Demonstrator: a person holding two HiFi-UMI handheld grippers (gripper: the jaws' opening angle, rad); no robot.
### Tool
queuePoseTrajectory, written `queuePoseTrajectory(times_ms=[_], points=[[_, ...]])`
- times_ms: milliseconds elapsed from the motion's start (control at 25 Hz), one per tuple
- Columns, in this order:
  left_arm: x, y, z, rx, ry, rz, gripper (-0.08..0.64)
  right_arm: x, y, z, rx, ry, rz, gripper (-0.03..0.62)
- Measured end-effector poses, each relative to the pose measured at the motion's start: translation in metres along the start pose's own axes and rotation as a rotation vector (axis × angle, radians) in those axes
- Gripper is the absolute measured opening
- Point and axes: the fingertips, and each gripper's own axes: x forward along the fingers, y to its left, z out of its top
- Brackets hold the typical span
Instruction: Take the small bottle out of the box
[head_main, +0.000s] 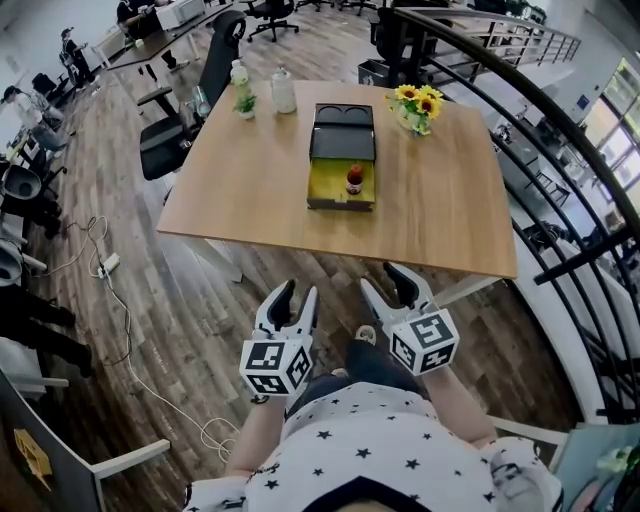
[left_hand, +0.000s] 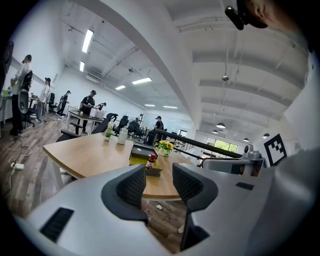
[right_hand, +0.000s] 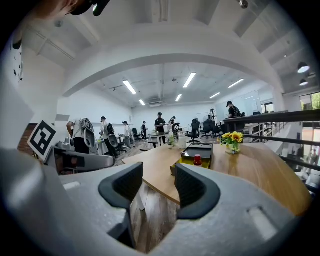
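Observation:
A small bottle (head_main: 355, 179) with a red cap stands upright in an open box (head_main: 341, 169) with a yellow lining and a black raised lid, at the middle of the wooden table (head_main: 260, 190). The bottle (left_hand: 150, 161) shows beyond my left jaws, and again as the bottle (right_hand: 197, 160) beyond my right jaws. My left gripper (head_main: 296, 300) and right gripper (head_main: 390, 285) hang side by side over the floor, well short of the table's near edge. Both are open with nothing between the fingers.
At the table's far side stand a white jar (head_main: 284, 91), a green-capped bottle (head_main: 239, 75) and a small potted plant (head_main: 245, 104). Sunflowers in a vase (head_main: 417, 106) sit at the far right. Office chairs (head_main: 190, 100) stand left of the table, a black railing (head_main: 540, 130) curves along the right.

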Motion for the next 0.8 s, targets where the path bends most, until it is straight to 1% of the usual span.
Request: queuePoseTrajectory(times_ms=[240, 440, 800], points=[[0.023, 0.009, 0.002, -0.003, 0.01, 0.01, 0.147, 0.026, -0.018, 0.005, 0.0, -0.002, 0.011, 0.184], [0.056, 0.021, 0.015, 0.004, 0.006, 0.028, 0.147, 0.057, -0.04, 0.014, -0.003, 0.003, 0.03, 0.185], [0.114, 0.034, 0.043, 0.002, 0.008, 0.043, 0.147, 0.105, -0.087, 0.037, -0.008, 0.013, 0.034, 0.186]])
